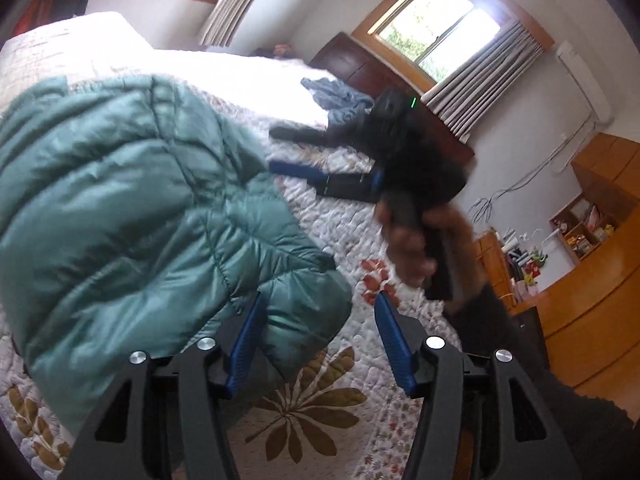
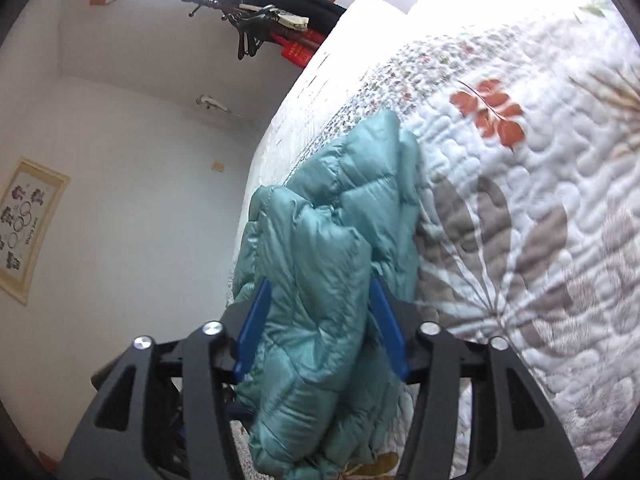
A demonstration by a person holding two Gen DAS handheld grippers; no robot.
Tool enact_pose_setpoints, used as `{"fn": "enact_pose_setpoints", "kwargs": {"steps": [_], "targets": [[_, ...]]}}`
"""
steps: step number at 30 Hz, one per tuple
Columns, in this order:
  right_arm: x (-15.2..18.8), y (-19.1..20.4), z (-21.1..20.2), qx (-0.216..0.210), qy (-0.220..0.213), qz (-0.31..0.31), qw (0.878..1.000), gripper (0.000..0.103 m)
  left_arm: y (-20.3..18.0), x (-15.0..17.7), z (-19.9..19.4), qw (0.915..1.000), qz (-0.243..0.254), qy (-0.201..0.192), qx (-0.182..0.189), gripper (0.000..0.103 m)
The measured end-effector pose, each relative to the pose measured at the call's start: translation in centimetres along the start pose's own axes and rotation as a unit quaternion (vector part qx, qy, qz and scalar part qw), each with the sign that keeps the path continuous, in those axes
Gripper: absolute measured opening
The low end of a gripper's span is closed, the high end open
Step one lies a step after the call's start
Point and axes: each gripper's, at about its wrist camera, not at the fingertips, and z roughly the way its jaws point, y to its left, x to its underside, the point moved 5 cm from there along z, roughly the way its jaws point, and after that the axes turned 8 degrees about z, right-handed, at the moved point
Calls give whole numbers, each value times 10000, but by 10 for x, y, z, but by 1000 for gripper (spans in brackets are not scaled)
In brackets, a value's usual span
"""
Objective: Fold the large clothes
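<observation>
The teal puffer jacket (image 1: 132,208) lies bunched on the quilted bed (image 1: 344,368), toward its left side. The left tongs (image 1: 316,344) stand released; one blue pad presses the jacket's near lobe, the other is clear over the quilt. To the jacket's right, the right tongs (image 2: 316,328) appear blurred in the left view; their own view shows both pads spread around a thick roll of the jacket, not visibly clenched. Judged step: gathering a fold, grip not yet secured. Next move calls for closing on the padding and carrying it across evenly.
</observation>
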Motion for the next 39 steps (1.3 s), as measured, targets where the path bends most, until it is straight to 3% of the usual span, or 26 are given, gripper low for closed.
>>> {"fn": "enact_pose_setpoints", "kwargs": {"steps": [2,4,6,10,13,15,17,18,20,23,26,27,29,36,37,38,39], "targets": [[-4,6,12,221,69,-102,9997,53,5,8,11,9999,21,109,-115,56],[-9,2,20,454,85,-167,9988,19,10,12,18,9997,-22,162,-165,55],[-10,-10,33,413,46,-25,9991,17,13,14,23,9993,21,203,-307,47],[-7,-46,58,424,106,193,9989,18,19,17,29,9990,24,233,-392,43],[-9,-44,64,613,190,127,9979,20,18,15,32,9986,-77,338,-392,43],[-11,-33,54,731,183,-33,9972,29,13,7,21,9991,-196,313,-230,52],[-19,-15,36,705,-173,-220,9971,46,6,-11,-10,9996,-224,-169,-49,64],[-21,-5,25,699,-399,-353,9961,47,7,-20,-24,9988,-253,-411,-28,69],[-22,15,17,446,-485,-492,9966,47,22,-41,-52,9951,-464,-869,-75,72],[-16,42,32,331,-281,-933,9947,47,57,-64,-64,9883,-1005,-1125,-219,72],[-16,38,65,583,103,-978,9934,41,88,-72,-48,9835,-1504,-960,-305,70],[-14,30,72,745,195,-930,9927,33,97,-71,-40,9827,-1609,-848,-360,68],[-18,12,85,967,267,-856,9913,29,118,-65,-25,9799,-1816,-677,-463,55],[-23,-19,109,1029,471,-622,9916,22,135,-53,-12,9797,-1872,-418,-583,51],[-25,-16,106,973,499,-491,9928,23,132,-56,-20,9796,-1871,-450,-578,52],[-27,-10,98,780,531,-365,9949,32,126,-57,-30,9797,-1837,-530,-598,60],[-27,-3,86,496,548,-258,9969,52,118,-56,-43,9804,-1751,-653,-619,66]]}}
